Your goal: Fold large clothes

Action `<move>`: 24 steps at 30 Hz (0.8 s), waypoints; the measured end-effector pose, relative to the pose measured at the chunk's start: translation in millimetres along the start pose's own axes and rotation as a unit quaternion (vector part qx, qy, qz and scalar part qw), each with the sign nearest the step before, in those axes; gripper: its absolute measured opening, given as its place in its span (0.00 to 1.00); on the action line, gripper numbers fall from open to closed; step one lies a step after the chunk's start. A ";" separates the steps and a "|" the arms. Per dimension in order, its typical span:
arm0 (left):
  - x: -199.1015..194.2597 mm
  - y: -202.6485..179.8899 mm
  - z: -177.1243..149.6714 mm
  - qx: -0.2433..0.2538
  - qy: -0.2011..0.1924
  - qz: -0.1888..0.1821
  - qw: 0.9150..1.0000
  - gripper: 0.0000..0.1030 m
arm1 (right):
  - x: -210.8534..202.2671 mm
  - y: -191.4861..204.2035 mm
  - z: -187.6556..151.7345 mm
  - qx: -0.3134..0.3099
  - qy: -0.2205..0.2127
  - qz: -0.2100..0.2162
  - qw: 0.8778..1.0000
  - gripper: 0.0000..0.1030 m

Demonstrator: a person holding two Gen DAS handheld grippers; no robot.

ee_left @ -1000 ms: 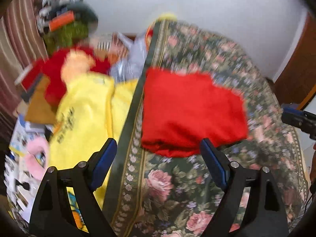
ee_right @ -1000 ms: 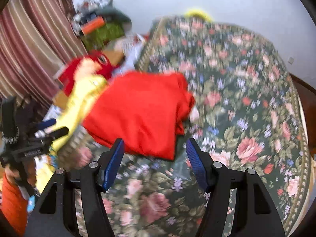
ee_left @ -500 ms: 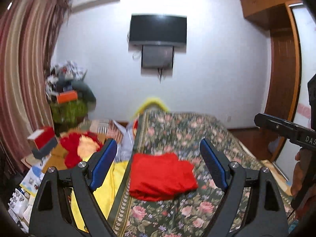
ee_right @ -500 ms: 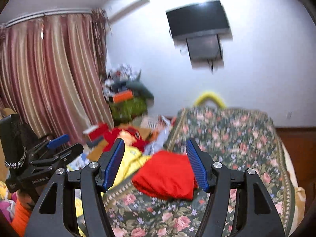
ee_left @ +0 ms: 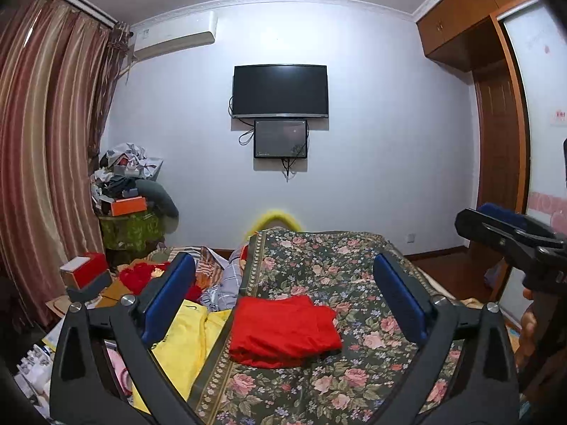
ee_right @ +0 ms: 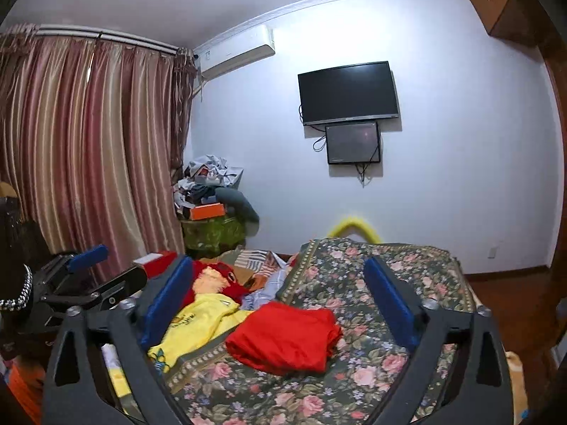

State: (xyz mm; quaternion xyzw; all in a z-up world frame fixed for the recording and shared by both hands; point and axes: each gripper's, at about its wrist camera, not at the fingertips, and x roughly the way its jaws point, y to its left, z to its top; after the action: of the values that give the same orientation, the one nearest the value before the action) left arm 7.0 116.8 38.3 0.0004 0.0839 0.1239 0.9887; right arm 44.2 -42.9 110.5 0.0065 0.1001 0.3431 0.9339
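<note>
A folded red garment [ee_left: 283, 329] lies on the floral bedspread [ee_left: 354, 283]; it also shows in the right wrist view [ee_right: 283, 340]. A yellow garment [ee_left: 187, 333] lies to its left over the bed's edge and also shows in the right wrist view [ee_right: 198, 322]. My left gripper [ee_left: 283, 290] is open and empty, held well back from and above the red garment. My right gripper [ee_right: 280, 294] is open and empty, likewise held back. Each gripper shows at the edge of the other's view: the right one [ee_left: 510, 233], the left one [ee_right: 81, 276].
Left of the bed lies a pile of clothes, a red plush toy [ee_right: 216, 279] and boxes [ee_left: 85, 272]. A cluttered green stand [ee_left: 131, 226] is by the curtains [ee_left: 42, 163]. A TV [ee_left: 280, 90] hangs on the far wall. A wooden wardrobe [ee_left: 496, 141] stands right.
Both grippers have pulled up and back from close above the red garment and tilted up, so the whole room and far wall are in view. The garment stays folded on the bed.
</note>
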 end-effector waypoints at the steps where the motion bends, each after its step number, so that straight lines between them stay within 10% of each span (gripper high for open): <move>1: 0.4 -1.8 0.2 0.003 -0.001 0.005 1.000 0.99 | 0.0 0.2 -0.7 -0.002 -0.002 -0.007 1.000 1.00; 24: -4.5 -5.6 -10.4 0.002 0.005 0.004 1.000 1.00 | 0.7 -11.7 -9.7 0.019 0.035 -0.014 0.999 1.00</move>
State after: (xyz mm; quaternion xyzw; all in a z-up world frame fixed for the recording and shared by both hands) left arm 2.4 110.1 28.7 0.0019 0.0896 0.1274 0.9878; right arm 50.3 -51.9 100.0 0.0112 0.1390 0.3278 0.9344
